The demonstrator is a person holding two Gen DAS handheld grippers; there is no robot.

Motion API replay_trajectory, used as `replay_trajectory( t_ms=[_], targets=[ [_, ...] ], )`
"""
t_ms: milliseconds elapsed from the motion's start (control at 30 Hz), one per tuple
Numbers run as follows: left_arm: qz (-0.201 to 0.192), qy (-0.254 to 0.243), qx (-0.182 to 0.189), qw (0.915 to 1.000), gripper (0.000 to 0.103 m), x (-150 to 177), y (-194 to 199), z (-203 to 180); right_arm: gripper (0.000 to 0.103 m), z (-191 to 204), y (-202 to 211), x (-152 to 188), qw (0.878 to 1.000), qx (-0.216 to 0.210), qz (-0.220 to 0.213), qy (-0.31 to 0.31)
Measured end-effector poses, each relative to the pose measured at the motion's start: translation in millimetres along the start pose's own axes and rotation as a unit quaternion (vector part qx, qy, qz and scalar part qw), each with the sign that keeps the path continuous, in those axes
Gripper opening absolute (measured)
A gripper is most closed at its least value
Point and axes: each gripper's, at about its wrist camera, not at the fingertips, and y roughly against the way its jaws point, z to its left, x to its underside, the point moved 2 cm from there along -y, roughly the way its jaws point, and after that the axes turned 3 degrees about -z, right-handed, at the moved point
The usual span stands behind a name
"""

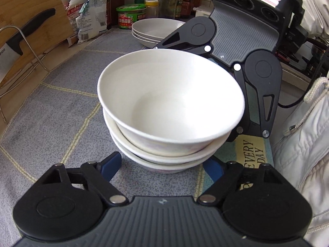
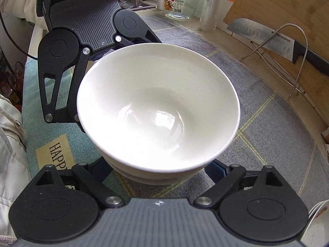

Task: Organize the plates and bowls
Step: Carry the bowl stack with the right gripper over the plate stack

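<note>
Three white bowls [image 1: 170,103] stand nested in a stack on the grey checked cloth [image 1: 61,103], and the top bowl [image 2: 158,103] is empty. My left gripper [image 1: 162,164] reaches in from the near side, its blue fingers [image 1: 111,164] flanking the lowest bowl with a small gap at the left finger. Opposite it, my right gripper [image 2: 157,166] straddles the stack's base, its blue fingers [image 2: 213,168] running under the top rim with the tips hidden. The right gripper's grey housing [image 1: 244,33] shows behind the stack. White plates [image 1: 156,30] are stacked further back.
A wire rack [image 2: 298,61] holds a cleaver [image 2: 267,35] against a wooden cutting board [image 2: 277,4]. Bottles, a green-lidded tub [image 1: 131,16] and a glass jar [image 2: 181,0] line the back wall. A person's white jacket [image 1: 304,144] is close on one side.
</note>
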Motion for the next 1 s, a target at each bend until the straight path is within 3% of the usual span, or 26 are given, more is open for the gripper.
replay_trajectory(
  t_ms=[333, 1000],
  targets=[
    [0.007, -0.016, 0.015, 0.9997, 0.085, 0.6, -1.5, -0.1, 0.087, -1.0, 4.5, -1.1, 1.000, -0.017, 0.001, 0.003],
    [0.019, -0.009, 0.013, 0.9997, 0.083, -1.9, -3.7, -1.3, 0.086, 1.4, 6.7, 0.8, 1.000, -0.013, 0.010, -0.002]
  ],
)
